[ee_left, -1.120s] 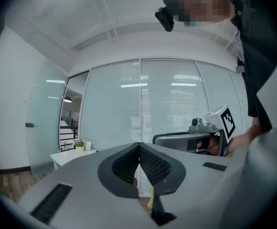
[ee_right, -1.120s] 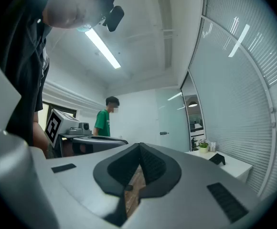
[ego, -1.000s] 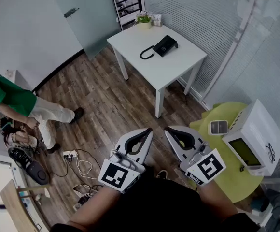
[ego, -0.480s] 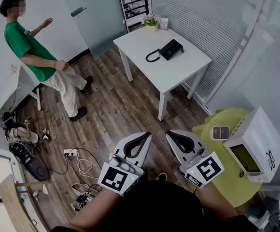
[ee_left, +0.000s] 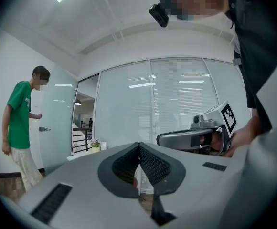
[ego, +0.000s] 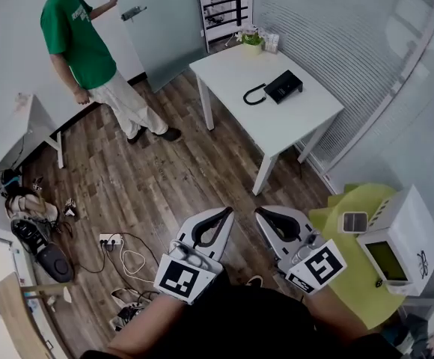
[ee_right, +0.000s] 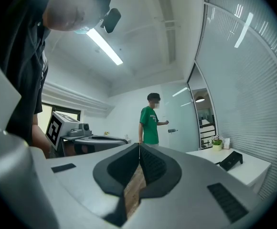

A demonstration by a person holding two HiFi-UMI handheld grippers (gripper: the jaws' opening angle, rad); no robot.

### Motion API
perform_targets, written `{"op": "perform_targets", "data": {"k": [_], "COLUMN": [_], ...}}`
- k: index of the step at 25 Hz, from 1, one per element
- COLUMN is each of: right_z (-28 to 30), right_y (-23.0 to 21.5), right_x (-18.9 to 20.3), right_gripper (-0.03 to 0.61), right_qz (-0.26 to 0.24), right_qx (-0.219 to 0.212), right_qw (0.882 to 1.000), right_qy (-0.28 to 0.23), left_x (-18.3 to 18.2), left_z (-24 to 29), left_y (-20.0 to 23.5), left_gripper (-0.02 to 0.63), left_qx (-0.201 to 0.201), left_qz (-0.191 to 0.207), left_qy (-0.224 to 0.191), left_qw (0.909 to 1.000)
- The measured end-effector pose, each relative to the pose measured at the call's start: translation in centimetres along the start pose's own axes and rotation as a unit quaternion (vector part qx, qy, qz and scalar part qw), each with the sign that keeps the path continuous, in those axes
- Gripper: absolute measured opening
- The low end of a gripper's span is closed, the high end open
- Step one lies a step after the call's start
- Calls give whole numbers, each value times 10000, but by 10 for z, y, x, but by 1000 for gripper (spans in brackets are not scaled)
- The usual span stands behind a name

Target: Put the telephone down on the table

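Observation:
The black telephone (ego: 283, 87) lies on the white table (ego: 292, 129) at the far side of the room, its handset (ego: 254, 96) off beside it on a curled cord. In the right gripper view the telephone (ee_right: 231, 160) shows at the lower right on the table (ee_right: 253, 170). My left gripper (ego: 228, 211) and right gripper (ego: 260, 211) hang side by side over the wooden floor, well short of the table. Both are shut with nothing between the jaws, as the left gripper view (ee_left: 139, 144) and the right gripper view (ee_right: 139, 145) show.
A person in a green shirt (ego: 73, 32) stands by the glass door at the left. A potted plant (ego: 251, 42) sits at the table's far corner. A yellow-green round table (ego: 355, 271) with a white appliance (ego: 396, 238) stands at the right. Cables and a power strip (ego: 116, 245) lie on the floor.
The person in green has walked up to the door. The head view has swung so the table and telephone sit further right. Both grippers stay shut and hold their place.

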State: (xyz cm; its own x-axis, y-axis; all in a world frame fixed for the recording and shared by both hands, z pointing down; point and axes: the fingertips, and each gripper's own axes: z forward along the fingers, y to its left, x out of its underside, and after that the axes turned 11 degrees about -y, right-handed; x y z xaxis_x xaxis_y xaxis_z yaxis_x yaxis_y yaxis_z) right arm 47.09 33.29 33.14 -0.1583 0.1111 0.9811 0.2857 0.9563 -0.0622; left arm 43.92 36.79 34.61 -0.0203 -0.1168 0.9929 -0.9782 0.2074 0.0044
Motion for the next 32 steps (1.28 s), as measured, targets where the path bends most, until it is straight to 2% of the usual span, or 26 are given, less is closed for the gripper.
{"op": "perform_targets", "data": {"k": [13, 17, 26, 32], "right_z": [150, 186, 230, 254], "right_y": [3, 2, 3, -13], "right_x": [20, 27, 44, 53], "right_gripper": [23, 23, 23, 23], "right_qz": [-306, -347, -293, -257], "right_qx": [45, 231, 467, 465], "right_qw": [9992, 9989, 9979, 9979], "right_qy": [247, 229, 327, 382], "left_x": [-7, -2, 2, 9], "left_z": [-10, -15, -22, -12], "left_y": [151, 187, 234, 253], "left_gripper": [11, 11, 11, 11], "left_qx": [181, 278, 415, 431], "left_qz": [-287, -301, -405, -259], "left_qy": [-241, -194, -176, -137], "left_qw": [9991, 9990, 9982, 9986]}}
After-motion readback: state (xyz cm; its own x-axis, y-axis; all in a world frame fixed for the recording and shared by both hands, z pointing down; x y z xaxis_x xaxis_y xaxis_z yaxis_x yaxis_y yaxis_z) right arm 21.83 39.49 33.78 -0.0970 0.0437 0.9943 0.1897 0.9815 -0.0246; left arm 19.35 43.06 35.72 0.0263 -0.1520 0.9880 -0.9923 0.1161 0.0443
